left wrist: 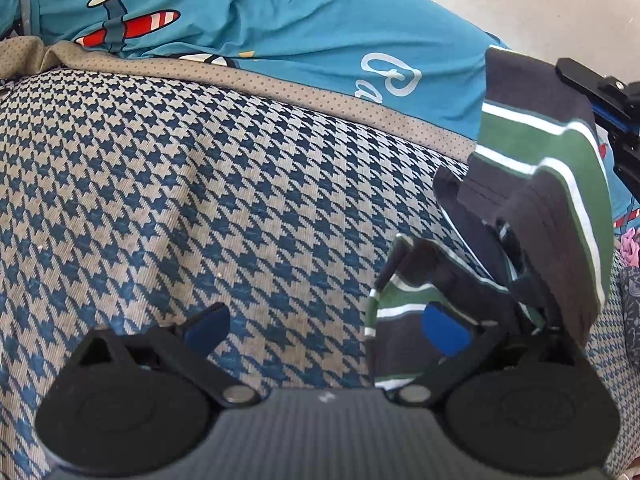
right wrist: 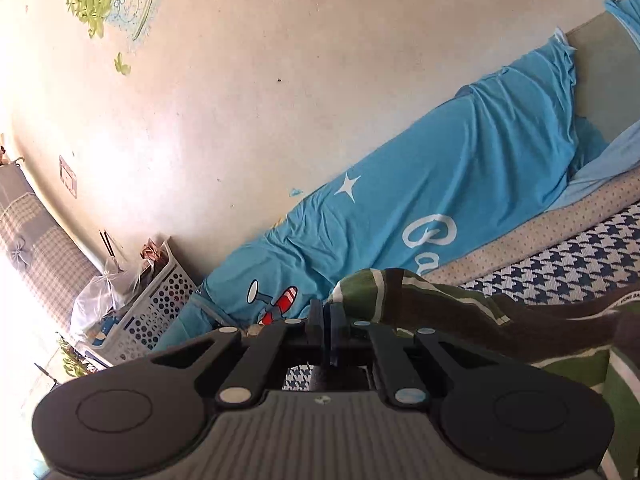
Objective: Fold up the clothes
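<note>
While the left tongs (left wrist: 326, 326) gape, the right tongs (right wrist: 325, 322) pinch the green-and-white-striped dark garment (left wrist: 540, 184), hanging crumpled.

The striped garment (left wrist: 532, 200) hangs right of the houndstooth cover (left wrist: 200, 184); the sheet (left wrist: 288, 20) lies behind (against the wall (right wrist: 240, 100)).

My left gripper (left wrist: 326, 326) is matt black plastic with smooth blue pads. The striped shirt (left wrist: 552, 168) looks like soft knit cloth; the houndstooth cover (left wrist: 200, 184) is coarse woven fabric.

Black gripper (left wrist: 326, 330), blue pads (left wrist: 446, 330), silver rivets.
</note>
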### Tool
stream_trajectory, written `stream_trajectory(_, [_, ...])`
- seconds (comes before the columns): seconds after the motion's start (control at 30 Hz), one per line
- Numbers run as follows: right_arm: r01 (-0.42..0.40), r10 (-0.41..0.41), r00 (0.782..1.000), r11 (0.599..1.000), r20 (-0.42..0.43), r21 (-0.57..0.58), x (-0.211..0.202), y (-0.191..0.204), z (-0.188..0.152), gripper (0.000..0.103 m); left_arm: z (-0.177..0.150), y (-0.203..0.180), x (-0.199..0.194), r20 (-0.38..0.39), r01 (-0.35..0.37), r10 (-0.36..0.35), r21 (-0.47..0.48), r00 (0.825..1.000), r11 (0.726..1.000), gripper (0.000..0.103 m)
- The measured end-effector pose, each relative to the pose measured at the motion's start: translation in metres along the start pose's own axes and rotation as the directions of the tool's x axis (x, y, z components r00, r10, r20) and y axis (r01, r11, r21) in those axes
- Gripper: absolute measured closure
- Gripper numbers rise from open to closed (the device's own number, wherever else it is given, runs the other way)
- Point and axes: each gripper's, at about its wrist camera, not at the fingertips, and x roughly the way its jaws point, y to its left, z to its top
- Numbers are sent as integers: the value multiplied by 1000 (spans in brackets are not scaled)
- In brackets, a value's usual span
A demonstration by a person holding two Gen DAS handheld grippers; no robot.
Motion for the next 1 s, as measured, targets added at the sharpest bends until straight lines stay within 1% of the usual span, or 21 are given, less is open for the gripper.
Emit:
stream_trajectory(0.13, [-15,15,1000,1000,9,3,9,1,7,98,1,-13,4,15,47,-48,31,999,998,0])
stream_trajectory(0.27, [-35,35,999,999,13,-6,21,4,15,98,3,-26,3,30,116,-119,78,992,990,0])
stream_trajectory(0.3, [-45,45,999,999,14,-4,23,5,18,98,4,-28,3,35,117,-120,79,992,990,0])
stream_trajectory(0.43, [-143,143,989,990,30,16,30,15,24,98,10,-18,1,90,46,-48,19,995,999,0])
stream_trajectory(0.47, [-160,159,987,987,37,15,33,18,23,98,12,-12,2,96,34,-34,-1,995,999,0])
stream_trajectory(0.5, [-155,154,987,988,51,9,36,21,21,97,14,-7,3,100,23,-20,-21,995,1000,0])
stream_trajectory(0.53, [-131,131,990,991,56,1,41,22,17,94,16,-1,5,98,15,-11,-45,995,999,0])
stream_trajectory(0.57, [-106,106,994,994,30,-9,48,22,13,94,16,5,6,90,11,-4,-76,996,997,0])
stream_trajectory(0.67, [-49,46,995,998,-91,-28,70,15,-2,94,18,23,11,56,0,10,-169,998,986,0])
stream_trajectory(0.7, [-27,23,994,999,-111,-35,73,12,-6,94,18,27,12,42,-2,10,-192,999,981,0])
stream_trajectory(0.77, [-5,-2,991,999,-131,-48,74,7,-10,93,17,34,12,26,-26,33,-219,999,975,0])
stream_trajectory(0.83, [5,-12,991,999,-132,-51,71,4,-9,92,18,35,10,40,-51,61,-219,997,974,0])
stream_trajectory(0.9, [35,-44,992,997,-116,-74,63,1,-5,91,19,34,7,64,-94,110,-212,992,973,0])
stream_trajectory(0.93, [55,-64,992,995,-107,-89,58,0,-3,91,20,33,4,79,-136,156,-212,985,968,0])
stream_trajectory(0.97, [74,-84,992,992,-97,-103,53,-2,-1,91,20,32,3,86,-193,215,-216,973,957,0])
stream_trajectory(1.0, [93,-104,991,989,-88,-117,49,-4,1,91,21,33,2,91,-251,276,-221,957,942,0])
